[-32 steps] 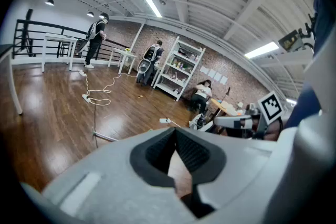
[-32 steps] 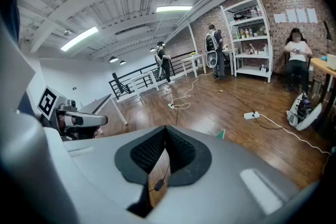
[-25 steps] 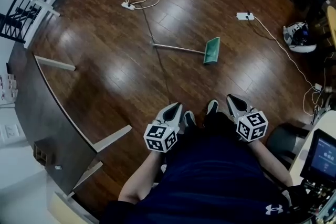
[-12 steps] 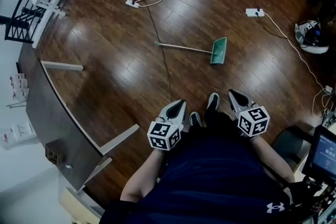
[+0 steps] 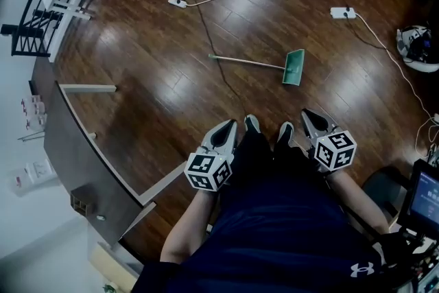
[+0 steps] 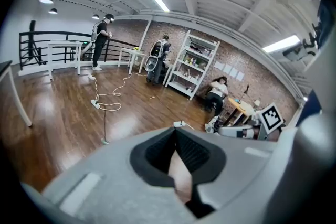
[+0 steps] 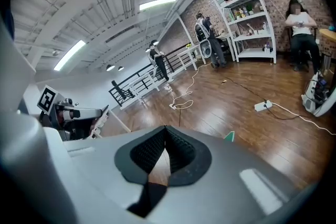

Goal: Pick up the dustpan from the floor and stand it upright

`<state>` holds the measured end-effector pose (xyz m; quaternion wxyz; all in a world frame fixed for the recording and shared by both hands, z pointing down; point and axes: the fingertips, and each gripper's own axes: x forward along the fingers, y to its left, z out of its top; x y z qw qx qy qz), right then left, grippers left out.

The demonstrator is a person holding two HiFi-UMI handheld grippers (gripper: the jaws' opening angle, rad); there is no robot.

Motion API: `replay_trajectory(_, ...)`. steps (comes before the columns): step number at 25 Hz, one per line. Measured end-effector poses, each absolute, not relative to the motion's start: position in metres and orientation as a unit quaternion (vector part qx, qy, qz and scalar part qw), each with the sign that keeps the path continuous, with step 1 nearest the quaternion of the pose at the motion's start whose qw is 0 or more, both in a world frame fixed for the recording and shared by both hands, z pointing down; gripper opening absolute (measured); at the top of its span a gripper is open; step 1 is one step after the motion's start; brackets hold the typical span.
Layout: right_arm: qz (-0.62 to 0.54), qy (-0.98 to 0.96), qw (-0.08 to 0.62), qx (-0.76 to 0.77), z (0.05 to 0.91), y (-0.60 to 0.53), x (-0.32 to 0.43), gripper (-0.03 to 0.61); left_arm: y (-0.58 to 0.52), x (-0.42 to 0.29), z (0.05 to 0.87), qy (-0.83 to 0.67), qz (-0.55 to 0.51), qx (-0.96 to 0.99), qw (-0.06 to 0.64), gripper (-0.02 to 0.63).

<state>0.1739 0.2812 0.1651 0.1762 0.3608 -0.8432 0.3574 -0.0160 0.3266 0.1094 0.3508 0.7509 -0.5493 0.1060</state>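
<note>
A: Head view first. Where's the dustpan?

B: The green dustpan [image 5: 295, 67] lies flat on the wood floor [image 5: 151, 79], with its long handle running off to the left. It's ahead of the person's shoes [image 5: 252, 124] and well apart from both grippers.

A: And the grippers?

B: The left gripper [image 5: 229, 125] and right gripper [image 5: 309, 114] are held low in front of the body, one outside each shoe, tips aimed toward the dustpan. Each pair of jaws looks pinched together.

A: Anything else down there?

B: There's a power strip [image 5: 177, 2] with a looped white cable beyond the handle's end, a second strip [image 5: 341, 12] at upper right, and a dark table [image 5: 75, 147] along the left.

A: Left gripper view?

B: The jaws meet tip to tip with nothing between them. Past them are the floor, the looped cable, a white shelf [image 6: 195, 63] against a brick wall and a seated person [image 6: 216, 93]. I can't pick out the dustpan there.

A: Right gripper view?

B: These jaws are closed too, and empty. A green corner of the dustpan shows on the floor just over the right jaw's edge. The second strip lies further off.
</note>
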Motion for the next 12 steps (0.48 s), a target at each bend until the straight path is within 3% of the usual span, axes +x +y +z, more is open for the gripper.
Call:
replay_trajectory(8, 0.362, -0.813, 0.198, 0.411, 0.177, 0.238, 0.145, 0.011, 0.277, -0.05, 0.135, -0.502, 0.102, 0.772, 0.377, 0.005)
replay_trajectory(12, 0.334, -0.812, 0.209, 0.431, 0.176, 0.212, 0.109, 0.011, 0.254, -0.083, 0.133, -0.459, 0.145, 0.813, 0.326, 0.005)
